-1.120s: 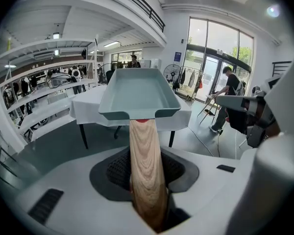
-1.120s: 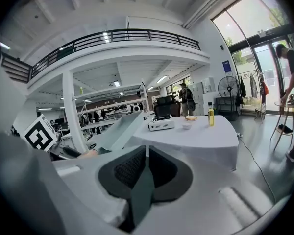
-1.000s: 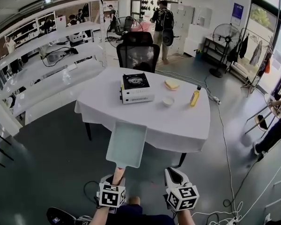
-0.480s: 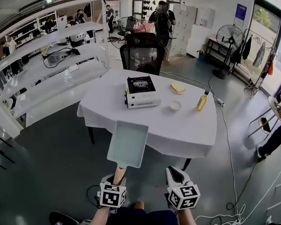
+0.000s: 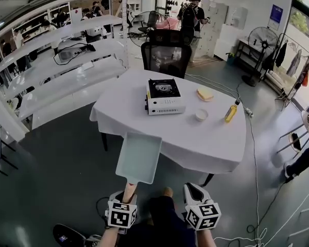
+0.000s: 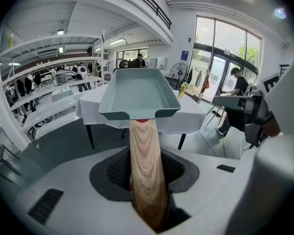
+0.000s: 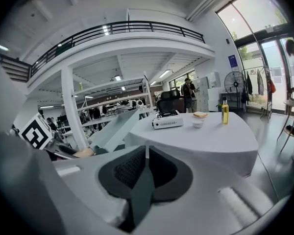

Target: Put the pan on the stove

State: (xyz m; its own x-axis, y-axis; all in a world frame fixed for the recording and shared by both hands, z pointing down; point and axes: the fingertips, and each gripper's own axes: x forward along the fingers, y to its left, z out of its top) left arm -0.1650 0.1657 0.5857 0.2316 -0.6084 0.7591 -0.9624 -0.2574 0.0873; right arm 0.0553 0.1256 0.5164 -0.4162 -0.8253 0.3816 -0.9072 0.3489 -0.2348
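Shelves: white racks [image 5: 56, 76] run well to the left of the table [image 5: 206, 143], which wears a white cloth.
Left gripper: the left gripper [image 5: 127, 193] is on the near side of the table, off its edge and above the dark floor; its fingers are clamped on the pan's wooden handle [image 6: 145, 170], which runs straight out between them.
Pan: the pale green rectangular pan [image 5: 139, 157] is carried in the air in front of the table's near edge, open side up. In the head view its far rim overlaps the hem of the cloth. It is well apart from the stove.
Chair: a black office chair [image 5: 165, 58] stands at the table's far side.
Stove: the white portable stove [image 5: 165, 96] sits on the table's far left part, its black burner bare.
Right gripper: the right gripper [image 5: 194, 193] is on the near side of the table, beside the left one; its fingers are pressed together with nothing between them.
Bowl: a small white bowl [image 5: 201, 115] sits on the table, right of the stove.
Bread: a pale slice [image 5: 205, 93] lies on the table beyond the bowl.
Bottle: a yellow bottle [image 5: 230, 112] stands near the table's right edge.
Fan: a standing fan [image 5: 261, 39] is well beyond the table's right side.
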